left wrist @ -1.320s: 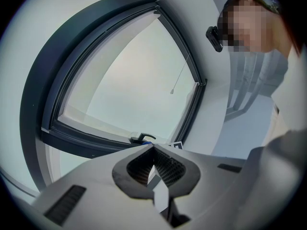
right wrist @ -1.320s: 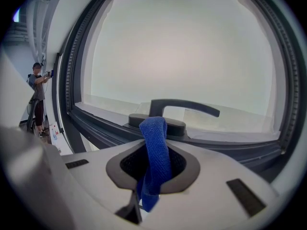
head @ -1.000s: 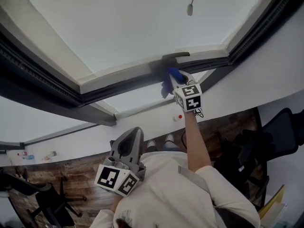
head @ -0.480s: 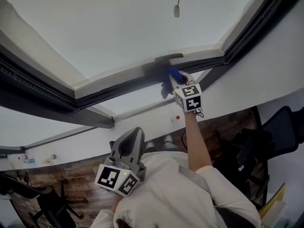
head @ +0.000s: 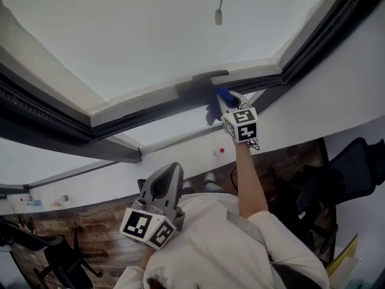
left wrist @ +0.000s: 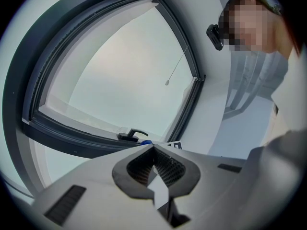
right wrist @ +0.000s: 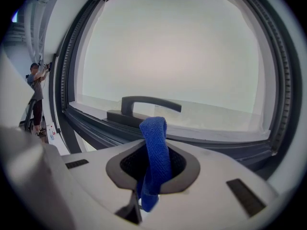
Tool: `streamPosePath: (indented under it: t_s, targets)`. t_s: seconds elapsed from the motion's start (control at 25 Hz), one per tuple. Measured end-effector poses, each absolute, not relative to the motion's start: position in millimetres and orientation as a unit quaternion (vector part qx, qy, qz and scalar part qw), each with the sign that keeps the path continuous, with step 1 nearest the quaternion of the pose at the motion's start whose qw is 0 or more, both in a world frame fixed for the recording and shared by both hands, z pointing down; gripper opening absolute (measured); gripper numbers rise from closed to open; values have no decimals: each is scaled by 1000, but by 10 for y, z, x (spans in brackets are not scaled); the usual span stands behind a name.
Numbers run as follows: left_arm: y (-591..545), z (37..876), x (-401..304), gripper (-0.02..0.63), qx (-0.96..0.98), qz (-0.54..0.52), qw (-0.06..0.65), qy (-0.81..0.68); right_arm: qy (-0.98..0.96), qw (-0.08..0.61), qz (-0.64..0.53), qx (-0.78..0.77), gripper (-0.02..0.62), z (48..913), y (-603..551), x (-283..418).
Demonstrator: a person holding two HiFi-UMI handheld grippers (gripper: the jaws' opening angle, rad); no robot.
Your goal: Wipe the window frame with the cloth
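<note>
A dark window frame (head: 150,104) crosses the head view, with a black handle (head: 210,75) on its lower bar. My right gripper (head: 227,100) is raised to that bar just below the handle, shut on a blue cloth (head: 223,93). In the right gripper view the folded blue cloth (right wrist: 154,157) sticks up out of the shut jaws, close in front of the handle (right wrist: 144,106) and the frame bar (right wrist: 96,128). My left gripper (head: 162,185) hangs low near the person's chest, shut and holding nothing; in its own view the jaws meet at the left gripper (left wrist: 153,158) tip.
A pull cord with a small weight (head: 218,15) hangs before the pane. The frame's right upright (head: 325,32) runs diagonally at the right. Below lie a white wall strip, a wooden floor, and black office chairs (head: 355,167). Another person (right wrist: 37,92) stands far off at the left.
The right gripper with the cloth has shifted slightly right along the frame bar under the handle. The left gripper has stayed put.
</note>
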State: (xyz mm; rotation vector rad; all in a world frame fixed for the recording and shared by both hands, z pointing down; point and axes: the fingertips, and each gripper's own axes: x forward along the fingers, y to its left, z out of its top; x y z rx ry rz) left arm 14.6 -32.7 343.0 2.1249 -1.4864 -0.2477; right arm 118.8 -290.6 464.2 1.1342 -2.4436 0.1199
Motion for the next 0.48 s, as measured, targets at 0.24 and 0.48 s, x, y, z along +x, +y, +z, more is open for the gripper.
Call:
streamPosePath:
  t_s: [0.24,0.48]
  targets:
    - [-329,3426,171,5,788,-92,265,-548,-880,221,46,419,52,4632,-2949,1281]
    - [-359,3426,183,5,789,-92,264,-547,-875,223,49,426,52,4637,-3007,1371]
